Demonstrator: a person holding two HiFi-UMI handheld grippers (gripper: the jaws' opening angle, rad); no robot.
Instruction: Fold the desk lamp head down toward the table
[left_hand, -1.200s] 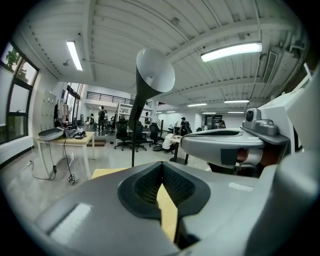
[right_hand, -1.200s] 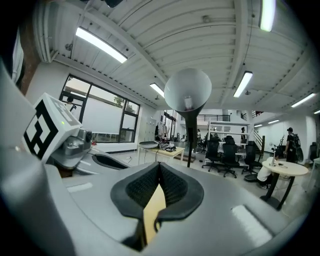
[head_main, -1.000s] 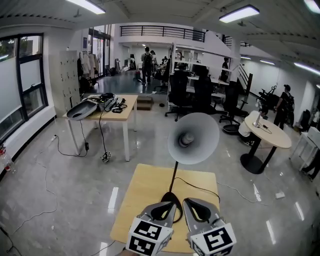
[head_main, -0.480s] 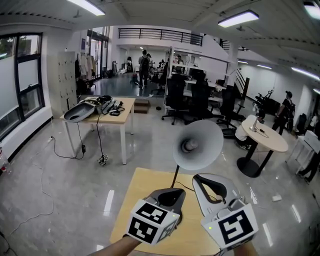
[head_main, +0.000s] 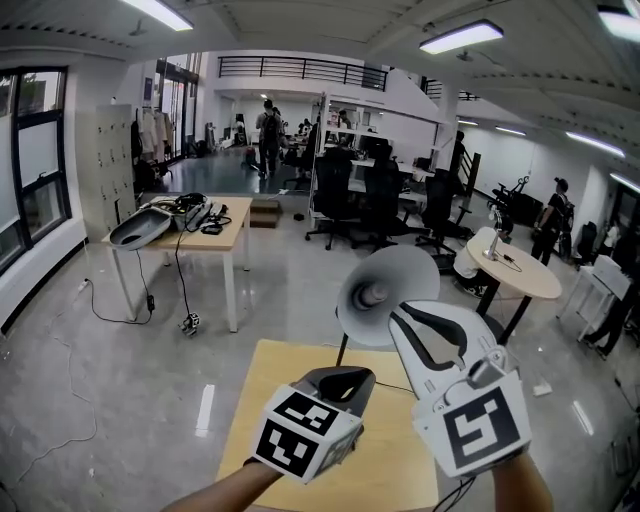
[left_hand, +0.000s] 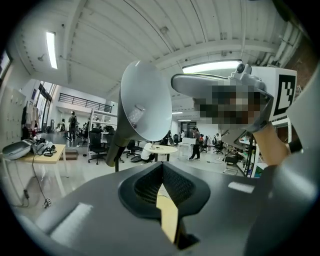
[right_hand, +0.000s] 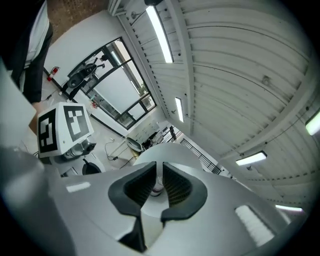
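Note:
The desk lamp stands on a small wooden table on a thin black stem. Its white cone head is tipped up and faces away from me. My right gripper is raised beside the head's right rim. Its jaws have just been opening and a narrow gap shows in the right gripper view. Nothing sits between the pads, and the lamp head lies just beyond them. My left gripper hovers lower, near the stem, with its pads together and empty. The lamp head rises above it.
A black cord runs over the wooden table. On the left, a long desk carries a grey case and cables. A round white table stands to the right, office chairs behind, and people are far back.
Both grippers have risen from the lamp's base. The right one climbed to the lamp head's side, rolled over, and its jaws parted a little. The lamp head has stayed tipped up.

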